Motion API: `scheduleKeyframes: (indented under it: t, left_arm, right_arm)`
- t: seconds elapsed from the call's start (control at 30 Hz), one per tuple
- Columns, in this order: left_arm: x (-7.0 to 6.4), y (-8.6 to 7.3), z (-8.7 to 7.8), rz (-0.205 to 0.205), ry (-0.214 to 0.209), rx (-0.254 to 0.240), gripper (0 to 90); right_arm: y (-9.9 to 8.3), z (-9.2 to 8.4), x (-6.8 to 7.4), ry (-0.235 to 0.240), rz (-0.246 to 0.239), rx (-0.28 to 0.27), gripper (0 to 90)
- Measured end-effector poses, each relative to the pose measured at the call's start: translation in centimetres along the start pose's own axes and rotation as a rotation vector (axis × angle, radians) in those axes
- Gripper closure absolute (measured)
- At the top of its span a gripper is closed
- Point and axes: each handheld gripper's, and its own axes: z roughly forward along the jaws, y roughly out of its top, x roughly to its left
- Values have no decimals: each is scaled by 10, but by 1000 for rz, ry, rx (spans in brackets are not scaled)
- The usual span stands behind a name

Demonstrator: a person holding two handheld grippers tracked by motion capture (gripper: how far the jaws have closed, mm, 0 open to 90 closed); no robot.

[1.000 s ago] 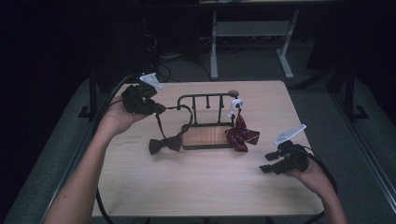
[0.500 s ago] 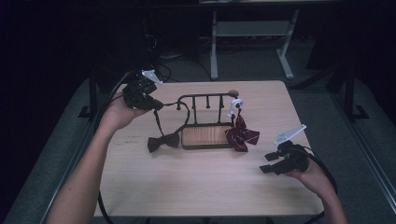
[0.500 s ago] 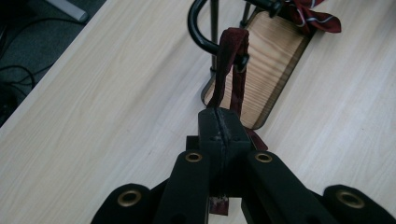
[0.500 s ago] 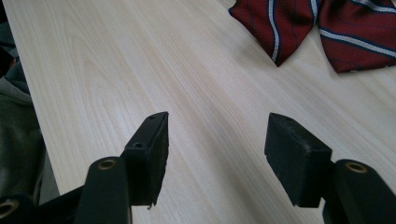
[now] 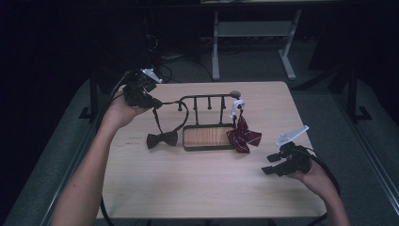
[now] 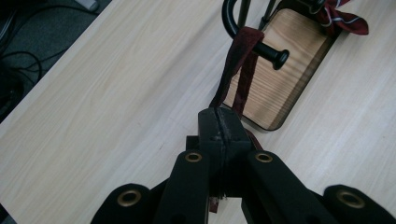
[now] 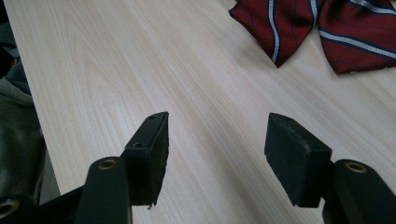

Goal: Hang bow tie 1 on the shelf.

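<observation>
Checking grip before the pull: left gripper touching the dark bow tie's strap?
Touching. In the left gripper view, the left gripper has its jaws shut on the strap, which runs taut from the pads up over the rack's peg.

I see a pale light-wood table top (image 5: 197, 183) with fine grain. At its twelve o'clock stands a black metal peg rack (image 5: 207, 100) on a warm honey-wood base. At the rack's nine o'clock lies a plain dark maroon bow tie (image 5: 162, 139), its strap (image 6: 237, 70) the same maroon. At four o'clock lies a crimson bow tie with white and navy stripes (image 5: 243, 138).
</observation>
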Motion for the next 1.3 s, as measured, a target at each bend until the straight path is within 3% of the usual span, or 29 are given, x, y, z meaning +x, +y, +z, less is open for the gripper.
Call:
scheduleKeyframes:
  t: [0.3,0.53,0.63,0.87,1.3]
  left_arm:
    - [4,0,8,-12,15,18,893]
    - [2,-4,12,-21,6,43,772]
    - [-1,-8,11,-7,5,26,759]
    - [-4,-17,15,-3,-1,52,708]
    - [-7,-32,7,-2,-13,19,674]
  right_arm:
    - [0,0,0,3,3,-2,397]
    - [-1,-1,0,0,9,-3,396]
    - [0,-1,0,-4,7,-8,395]
    - [-1,0,-1,-14,11,-12,378]
    - [-3,-3,-3,-25,35,-22,365]
